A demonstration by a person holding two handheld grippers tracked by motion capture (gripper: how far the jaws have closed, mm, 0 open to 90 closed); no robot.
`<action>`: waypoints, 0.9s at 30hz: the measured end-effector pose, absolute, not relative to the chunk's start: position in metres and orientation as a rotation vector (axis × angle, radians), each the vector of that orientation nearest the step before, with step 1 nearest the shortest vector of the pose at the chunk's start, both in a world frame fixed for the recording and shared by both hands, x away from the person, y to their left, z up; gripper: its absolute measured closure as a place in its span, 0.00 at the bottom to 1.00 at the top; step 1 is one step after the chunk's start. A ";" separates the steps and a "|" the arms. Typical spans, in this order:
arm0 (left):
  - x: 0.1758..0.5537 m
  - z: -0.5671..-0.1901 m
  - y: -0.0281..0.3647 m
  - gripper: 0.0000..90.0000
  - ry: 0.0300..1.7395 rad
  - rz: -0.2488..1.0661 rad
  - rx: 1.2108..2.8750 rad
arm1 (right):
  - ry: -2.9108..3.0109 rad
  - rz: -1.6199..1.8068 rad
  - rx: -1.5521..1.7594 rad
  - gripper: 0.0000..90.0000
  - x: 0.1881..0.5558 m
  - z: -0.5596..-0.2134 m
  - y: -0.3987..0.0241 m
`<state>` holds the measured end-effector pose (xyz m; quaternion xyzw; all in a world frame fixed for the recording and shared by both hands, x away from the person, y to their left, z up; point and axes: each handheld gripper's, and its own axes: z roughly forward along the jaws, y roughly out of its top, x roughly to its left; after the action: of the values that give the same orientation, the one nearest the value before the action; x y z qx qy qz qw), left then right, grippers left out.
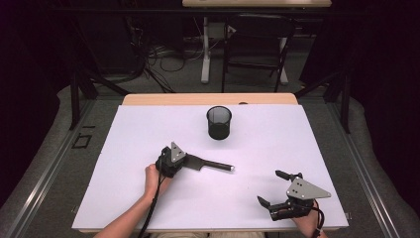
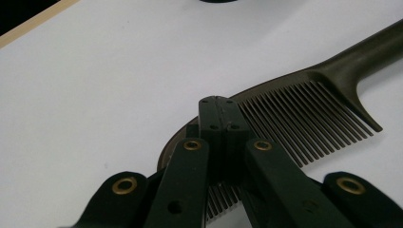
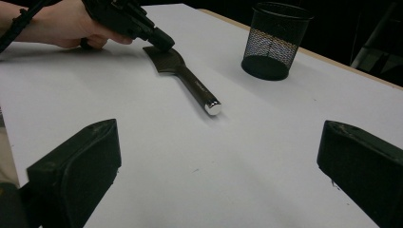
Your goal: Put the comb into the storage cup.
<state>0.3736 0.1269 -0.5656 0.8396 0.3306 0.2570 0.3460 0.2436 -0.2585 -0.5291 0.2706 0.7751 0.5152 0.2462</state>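
My left gripper (image 1: 184,162) is clamped on the toothed end of the comb (image 1: 210,164) — in the left gripper view the two jaws stand pressed together over the comb's spine (image 2: 266,90), with the teeth fanning out to one side. The comb lies flat on the white bench (image 1: 124,148), near its middle, its handle pointing away from my left hand (image 1: 151,174) toward the right, ending in a shiny cap (image 3: 213,108). The black mesh cup (image 1: 219,122) stands upright farther back, well apart from the comb. My right gripper (image 1: 277,191) rests near the front right corner of the bench with its jaws wide apart, holding nothing.

My worry is the grip itself: I have the comb by its thin edge at one end, so the long handle may droop or swing once it leaves the bench, and the smooth plastic could twist out of the jaws. If the cup is where it goes — that is my guess — a swinging handle could knock the rim and tip the light cup over. Squeezing on the teeth might also bend them.
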 end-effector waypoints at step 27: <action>0.315 -0.527 0.212 0.00 0.861 0.617 1.991 | 2.387 1.219 0.792 0.00 0.279 -0.524 -0.221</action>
<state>0.3147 0.2123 -0.5269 0.7974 0.3449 0.2473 0.4289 0.2786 -0.2210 -0.5244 0.2789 0.8413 0.4297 0.1724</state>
